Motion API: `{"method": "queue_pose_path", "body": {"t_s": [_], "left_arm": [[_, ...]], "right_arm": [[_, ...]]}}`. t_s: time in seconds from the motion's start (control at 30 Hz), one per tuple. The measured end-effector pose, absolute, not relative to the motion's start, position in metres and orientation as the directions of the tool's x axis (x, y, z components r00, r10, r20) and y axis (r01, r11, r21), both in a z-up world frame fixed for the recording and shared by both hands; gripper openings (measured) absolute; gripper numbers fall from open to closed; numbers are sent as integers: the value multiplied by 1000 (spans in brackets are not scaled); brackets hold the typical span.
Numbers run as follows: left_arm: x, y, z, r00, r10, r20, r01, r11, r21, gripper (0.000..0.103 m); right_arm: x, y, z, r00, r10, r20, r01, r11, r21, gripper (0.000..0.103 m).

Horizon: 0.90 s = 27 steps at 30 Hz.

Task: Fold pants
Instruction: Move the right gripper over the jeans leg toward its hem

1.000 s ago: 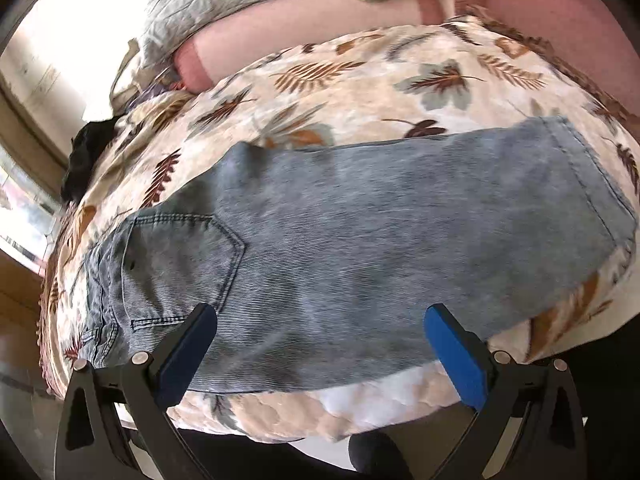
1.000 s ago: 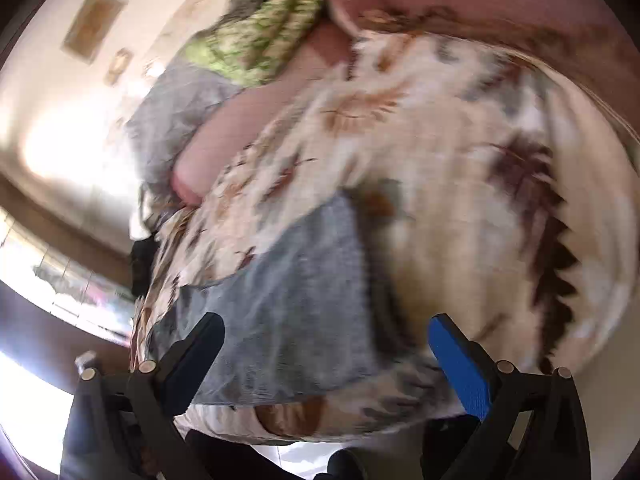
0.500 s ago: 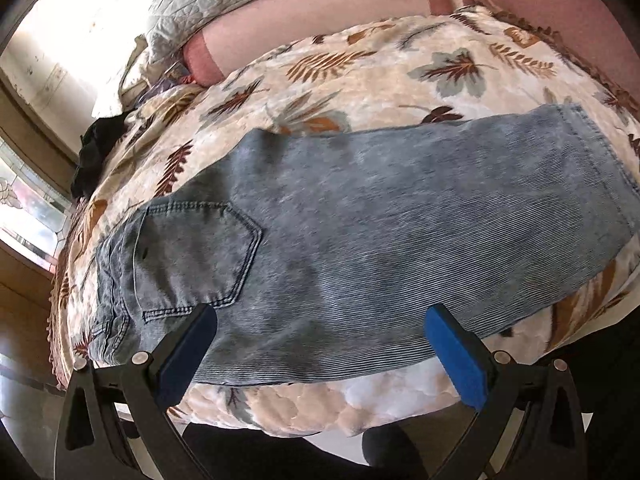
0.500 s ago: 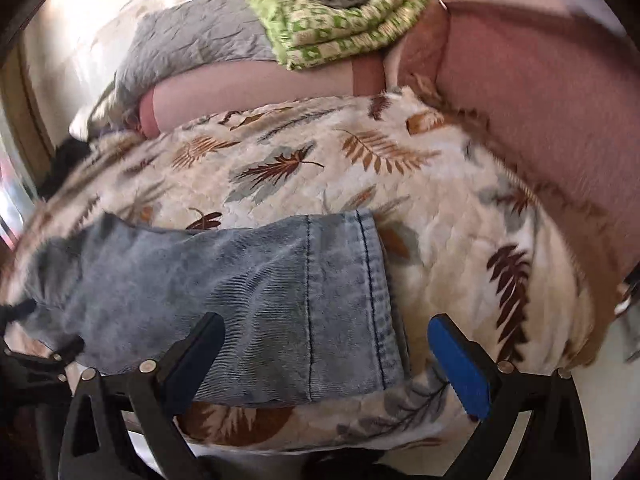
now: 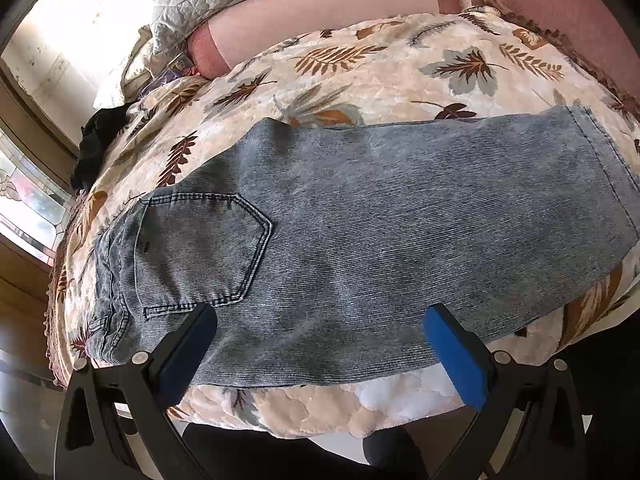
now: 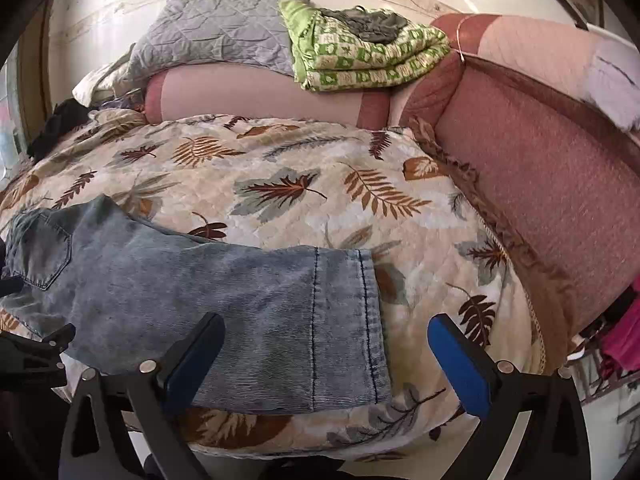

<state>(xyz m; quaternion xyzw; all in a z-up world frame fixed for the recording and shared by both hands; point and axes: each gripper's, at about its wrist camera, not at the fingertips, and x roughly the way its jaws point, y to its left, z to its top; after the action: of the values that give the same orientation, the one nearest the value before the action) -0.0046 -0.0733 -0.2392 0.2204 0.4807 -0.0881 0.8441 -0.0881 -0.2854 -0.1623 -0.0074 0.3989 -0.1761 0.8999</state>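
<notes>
Two grippers, both spread wide, nothing held. Ref. landmark: leaf-print quilt (image 6: 304,184) covering the bed.

Pants: grey-blue jeans (image 5: 360,240) lie flat on the quilt's near part, already doubled lengthwise, one leg on the other. Back pocket (image 5: 200,248) faces up at the waist end, twd. quilt's left edge; hem (image 6: 372,320) lies twd. quilt's right side.

L gripper (image 5: 320,340): over quilt's near edge, fingers straddling the jeans' seat/thigh section.

R gripper (image 6: 326,348): over quilt's near edge at the hem end; left finger over denim, right finger over bare quilt.

Beyond quilt's far edge: pink bolster (image 6: 260,92), grey quilted cover (image 6: 216,36), folded green checked blanket (image 6: 368,56).
</notes>
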Motion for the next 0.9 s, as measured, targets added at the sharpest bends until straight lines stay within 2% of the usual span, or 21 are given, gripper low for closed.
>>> {"method": "queue_pose_path", "body": {"t_s": [0.4, 0.67, 0.77, 0.9], "left_arm": [[-5, -60, -234, 527, 57, -848, 338, 901, 270, 103], [-3, -57, -234, 522, 51, -851, 326, 910, 254, 103], [-4, -58, -232, 527, 44, -849, 327, 911, 250, 103], [2, -49, -233, 527, 66, -847, 302, 917, 260, 103]], "right_arm": [[-89, -269, -149, 625, -345, -700, 295, 935, -198, 103], [-83, -264, -154, 608, -331, -722, 280, 940, -195, 103], [-80, -261, -163, 589, -298, -751, 273, 948, -162, 103], [-79, -254, -179, 614, -164, -772, 231, 973, -23, 103]]}}
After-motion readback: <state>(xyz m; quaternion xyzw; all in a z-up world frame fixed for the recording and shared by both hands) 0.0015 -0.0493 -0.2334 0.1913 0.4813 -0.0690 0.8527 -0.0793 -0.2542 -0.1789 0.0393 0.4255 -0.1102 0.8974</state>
